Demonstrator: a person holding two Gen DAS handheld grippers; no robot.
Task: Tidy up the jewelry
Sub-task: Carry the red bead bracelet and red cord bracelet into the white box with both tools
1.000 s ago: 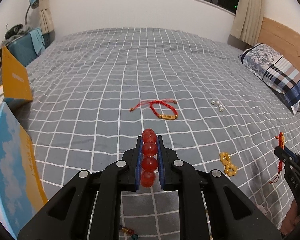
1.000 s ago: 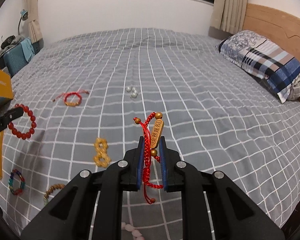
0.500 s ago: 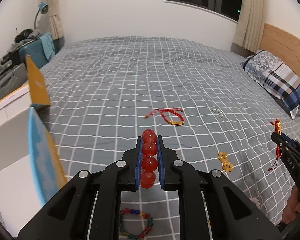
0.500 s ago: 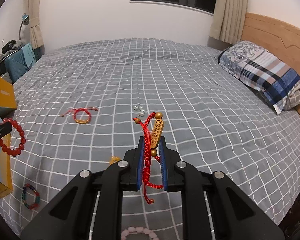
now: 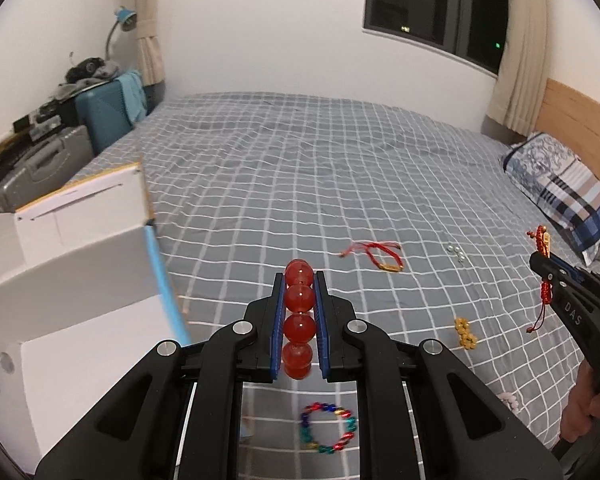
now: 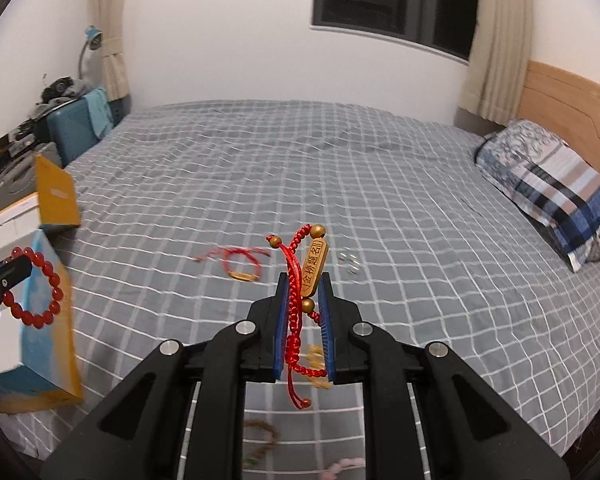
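Note:
My left gripper [image 5: 299, 280] is shut on a red bead bracelet [image 5: 299, 320] and holds it above the bed, just right of an open white box [image 5: 72, 280]. From the right wrist view the bracelet [image 6: 36, 288] hangs as a ring beside the box's blue and yellow wall [image 6: 48, 320]. My right gripper [image 6: 304, 284] is shut on a red cord bracelet with a gold tag [image 6: 314, 268], also held in the air; it shows at the right edge of the left wrist view [image 5: 542, 240].
On the grey checked bedspread [image 5: 300, 184] lie another red cord bracelet [image 5: 376, 254], small pearl pieces [image 5: 456, 252], a yellow bead bracelet [image 5: 466, 332], a multicoloured bead bracelet [image 5: 328, 426] and a pink one [image 6: 344, 466]. A pillow [image 6: 552, 184] lies at the right. Suitcases [image 5: 60, 148] stand at the left.
Both grippers have risen and drawn back with their bracelets. The left one has moved left, so the open white box now fills its left side.

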